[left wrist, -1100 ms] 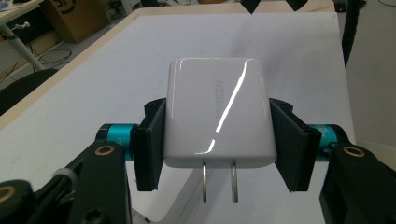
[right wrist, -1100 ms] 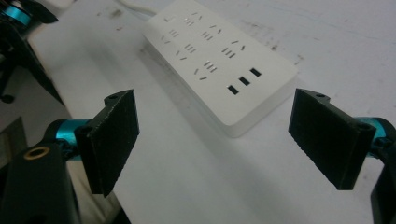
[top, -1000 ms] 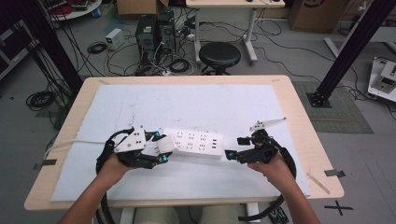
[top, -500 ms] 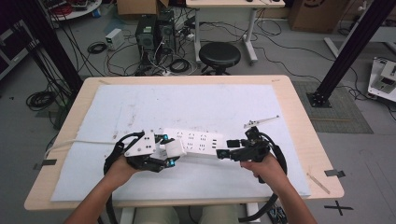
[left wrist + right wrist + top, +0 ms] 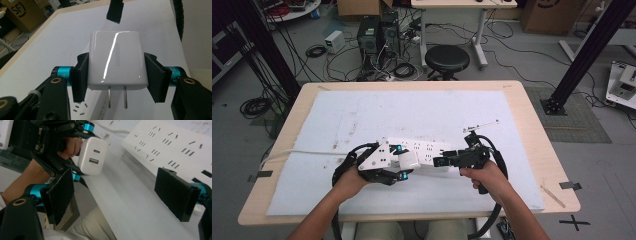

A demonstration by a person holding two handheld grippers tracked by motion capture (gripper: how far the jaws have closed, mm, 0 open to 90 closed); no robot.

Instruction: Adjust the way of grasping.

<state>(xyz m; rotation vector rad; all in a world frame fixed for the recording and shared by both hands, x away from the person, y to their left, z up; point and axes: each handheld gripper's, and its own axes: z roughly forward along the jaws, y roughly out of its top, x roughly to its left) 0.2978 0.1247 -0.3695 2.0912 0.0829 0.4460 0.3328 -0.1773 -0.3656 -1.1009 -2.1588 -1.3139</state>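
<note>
Holding a white charger (image 5: 117, 60) between the black pads of our left gripper (image 5: 117, 72), we see a glossy, rounded block with grey lettering on its broad face and two flat metal prongs pointing down from its lower end. From the right gripper view the same charger (image 5: 93, 155) shows its other end, with one small oval port above a larger rectangular one. It hangs just above the near left end of the white power strip (image 5: 422, 150), which lies across the middle of the white mat (image 5: 427, 115) on the wooden table (image 5: 532, 125); whether the prongs touch the strip we cannot tell.

Our right gripper (image 5: 447, 161) sits at the strip's right part, its jaws wide apart with the strip's edge between them and nothing clamped. The strip's face carries rows of slotted sockets (image 5: 172, 147), and its white cord (image 5: 307, 151) runs off to the left over the table edge. A thin metal rod (image 5: 482, 125) lies on the mat behind the right gripper.
</note>
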